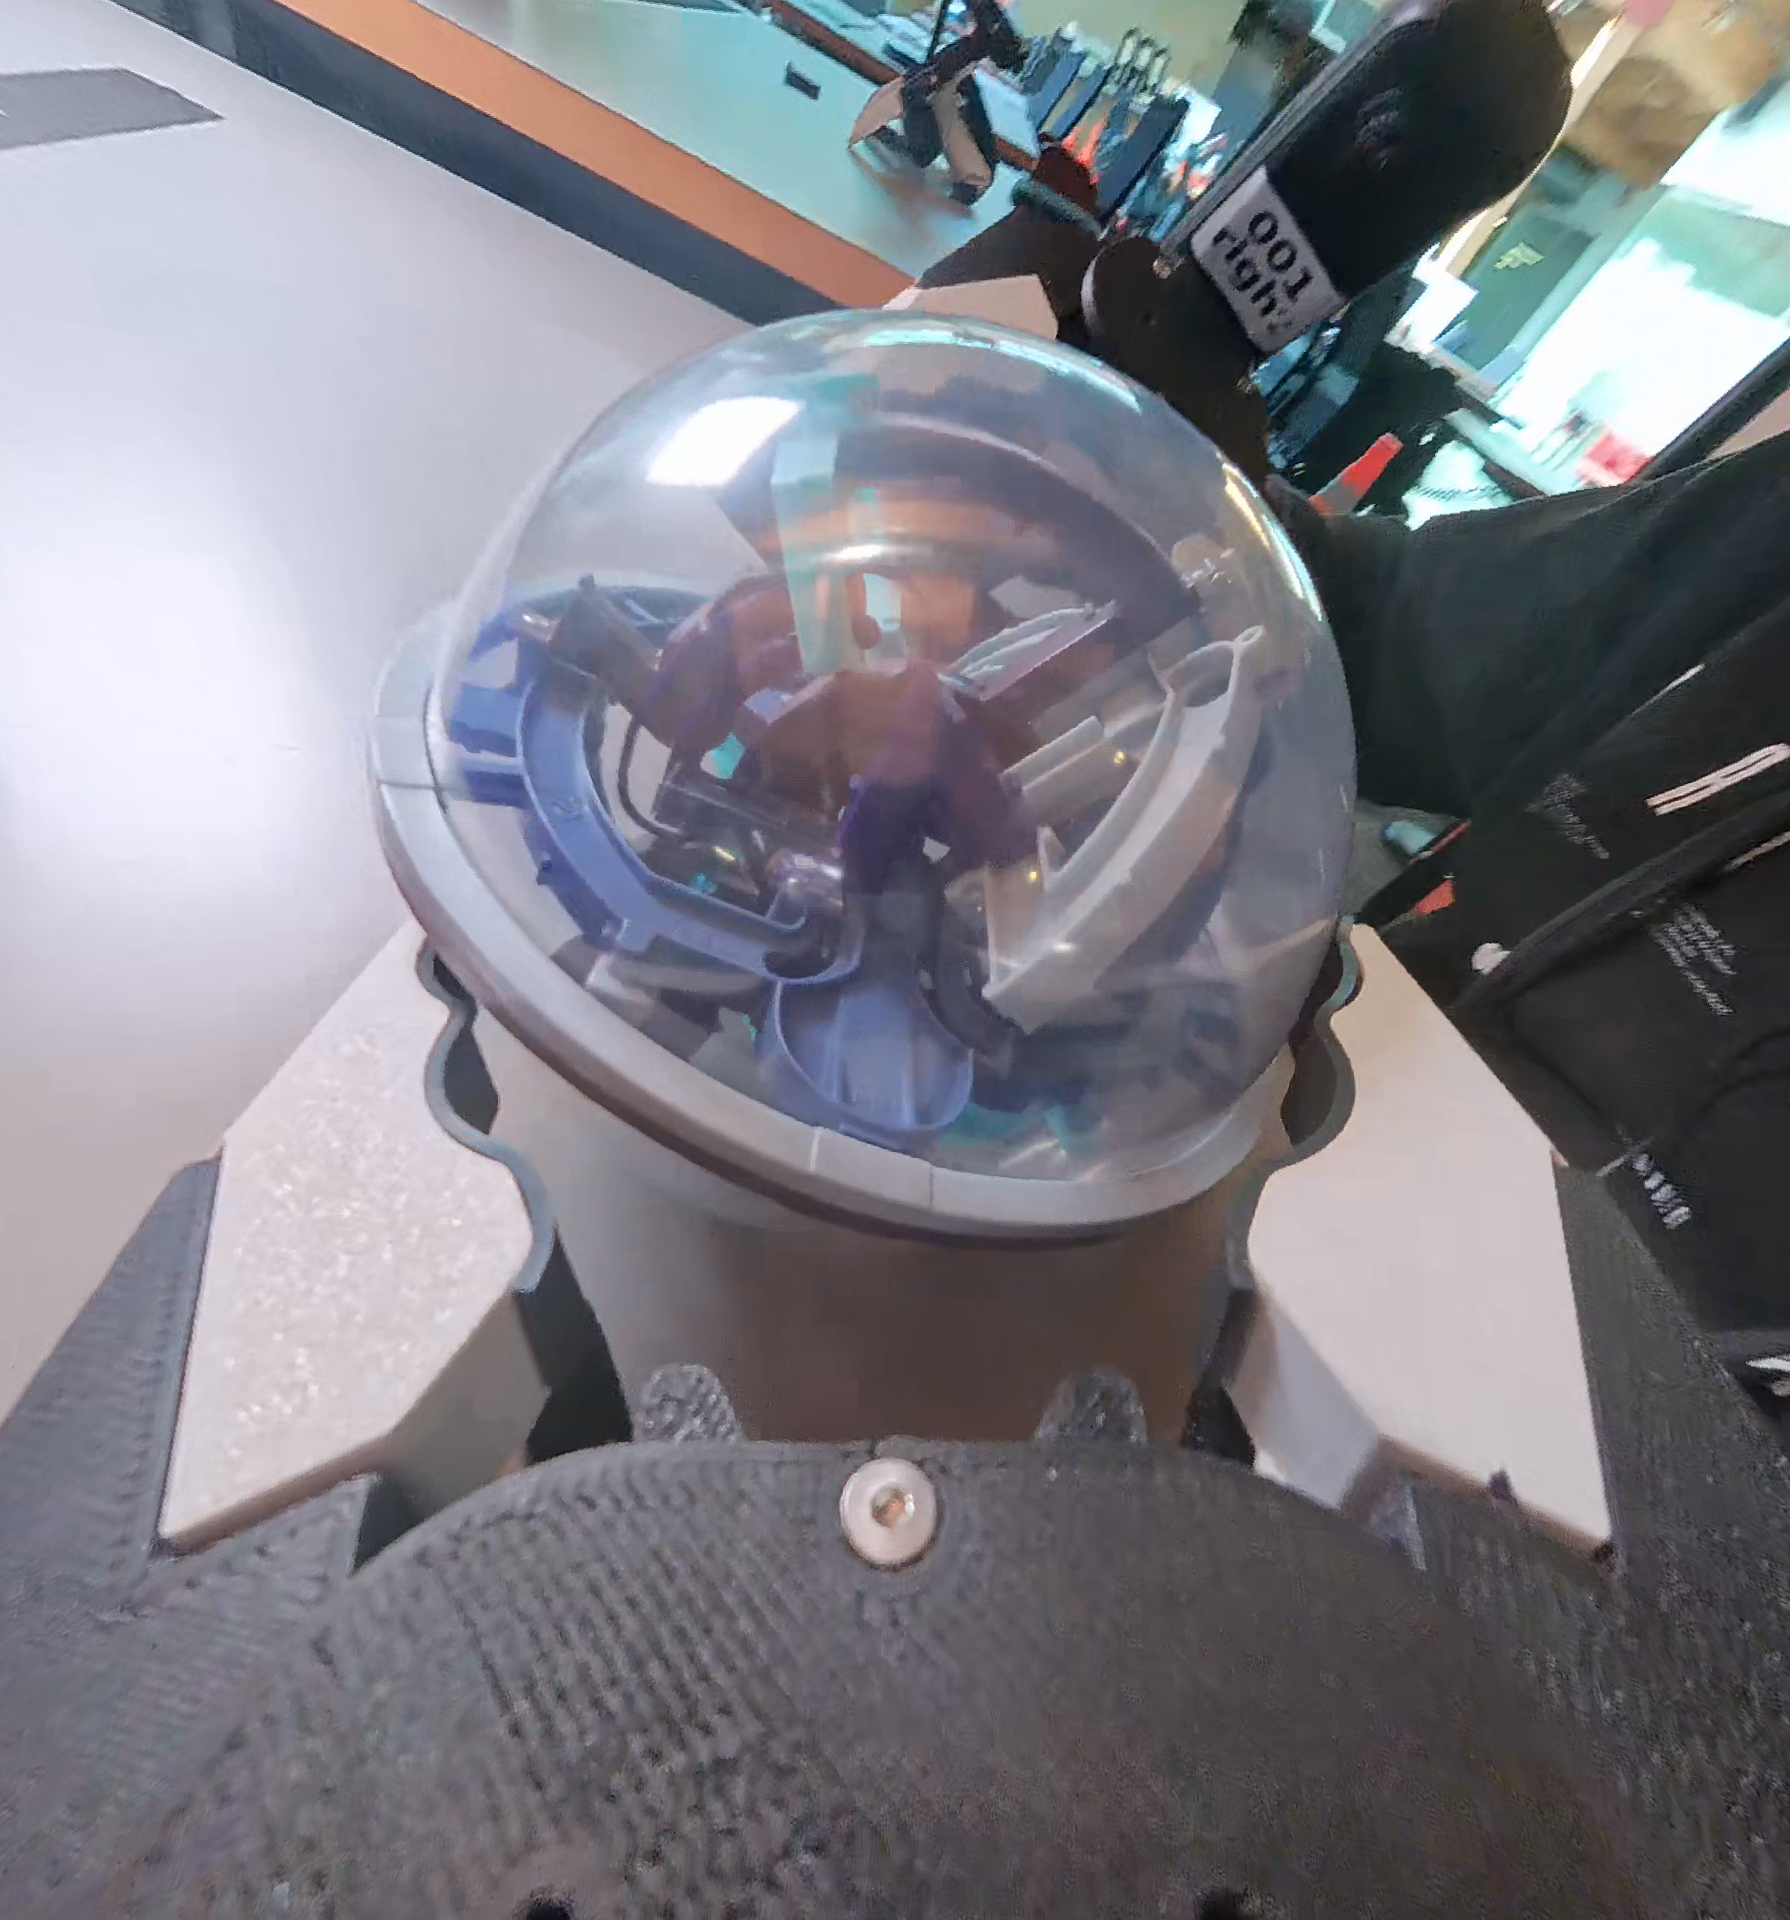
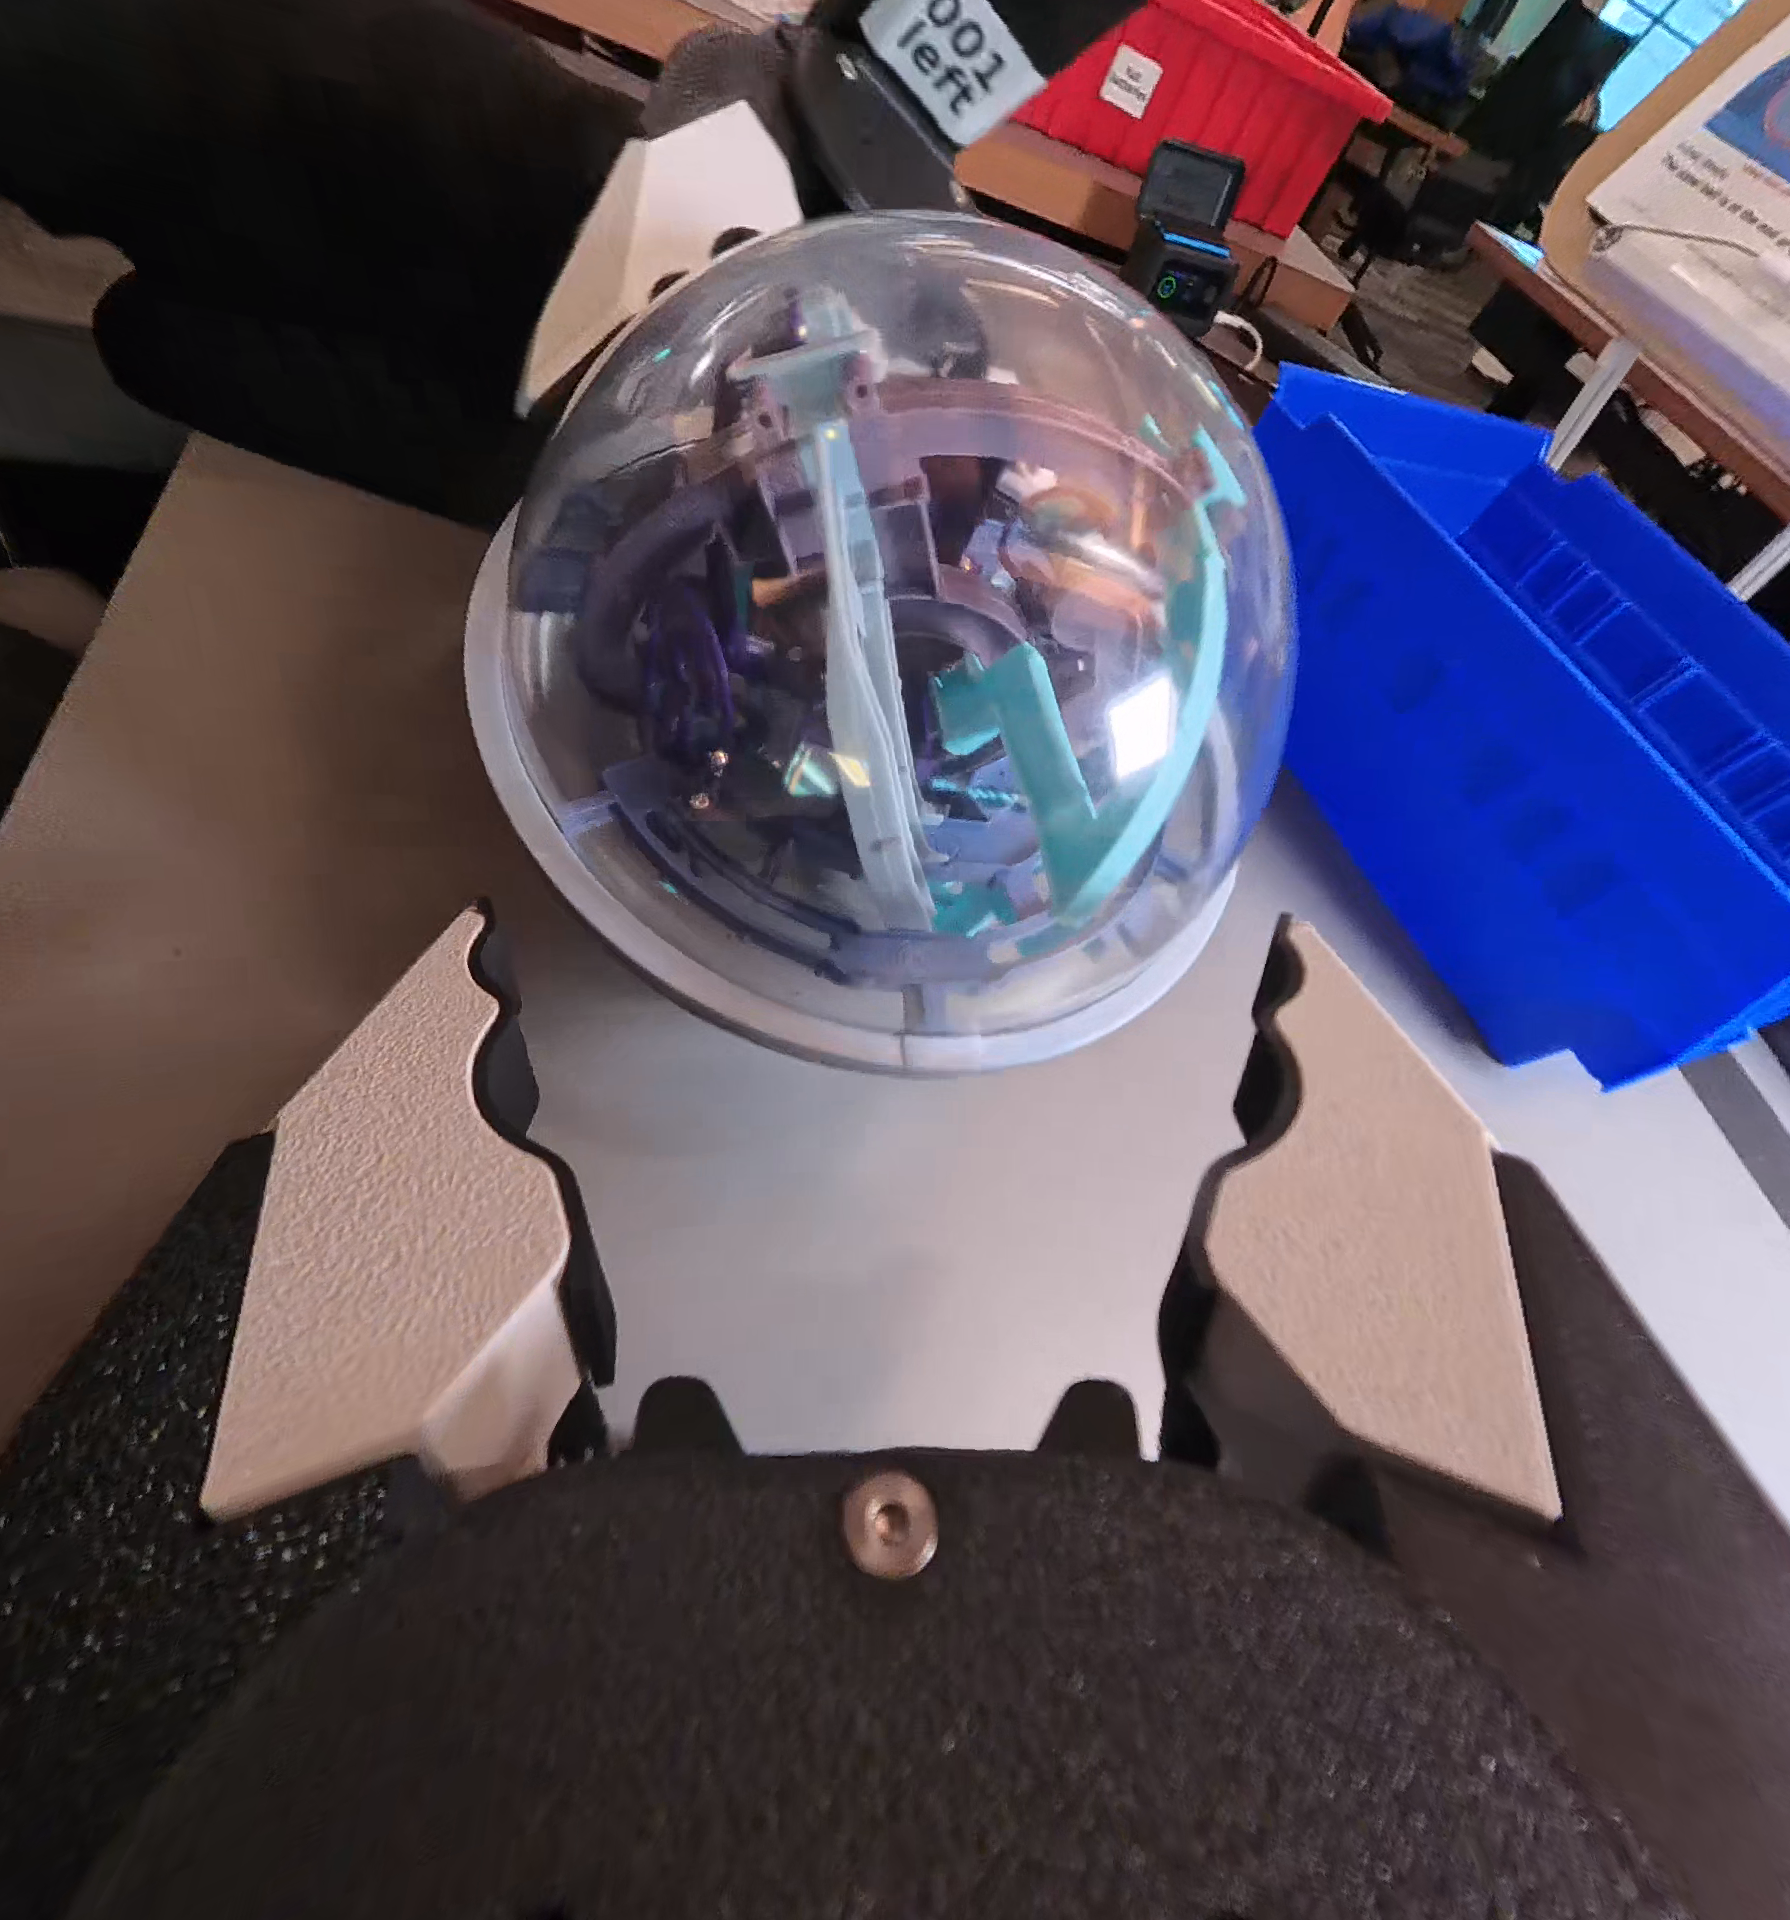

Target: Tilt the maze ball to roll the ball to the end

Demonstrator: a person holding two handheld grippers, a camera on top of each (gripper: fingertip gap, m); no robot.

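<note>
The maze ball is a clear sphere with a grey rim and blue, purple and grey tracks inside. It sits on the pale table. My left gripper has a fingertip on each side of the ball just under the rim, with no gap showing, and is shut on it. In the right wrist view the ball shows teal tracks. It lies just beyond the tips of my right gripper, which is open and apart from it. A left-gripper finger lies against the ball's far side. I cannot pick out the small ball inside.
A blue bin stands close to the right of the maze ball. A person's dark sleeve is at the right in the left wrist view. The right gripper's body is behind the ball. A red bin and a small device stand farther back.
</note>
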